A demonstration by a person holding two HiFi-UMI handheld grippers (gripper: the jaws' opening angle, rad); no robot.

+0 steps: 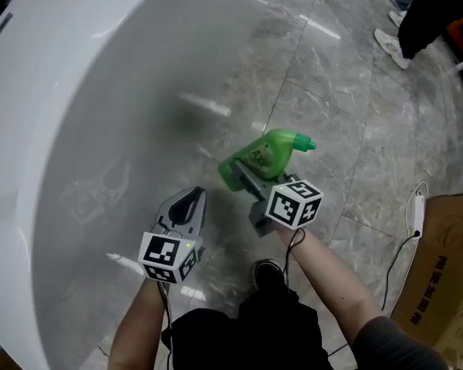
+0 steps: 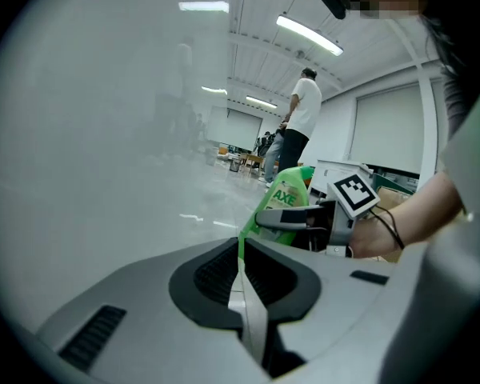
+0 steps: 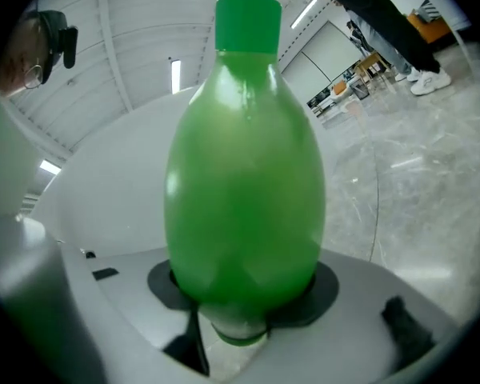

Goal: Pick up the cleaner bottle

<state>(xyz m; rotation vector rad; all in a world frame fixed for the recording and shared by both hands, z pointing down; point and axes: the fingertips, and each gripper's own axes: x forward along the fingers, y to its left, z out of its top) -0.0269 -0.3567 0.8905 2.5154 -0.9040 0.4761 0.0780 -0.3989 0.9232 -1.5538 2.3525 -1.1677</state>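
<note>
Green bottle sits clamped by its wide belly in the right gripper's fingers, clear of the floor beside the tub. Its slick, rounded sides could squirt out if the squeeze slackens. On the left gripper the fingers are closed, empty.

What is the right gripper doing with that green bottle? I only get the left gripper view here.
Observer: The right gripper is shut on the cleaner bottle, pinching its lower body.
Operator: Which way does its cap point?
Observer: In the head view the cap points right, away from the white tub.
Operator: Anything else nearby?
Observer: A cardboard box sits at the right edge, with a white cable beside it.
</note>
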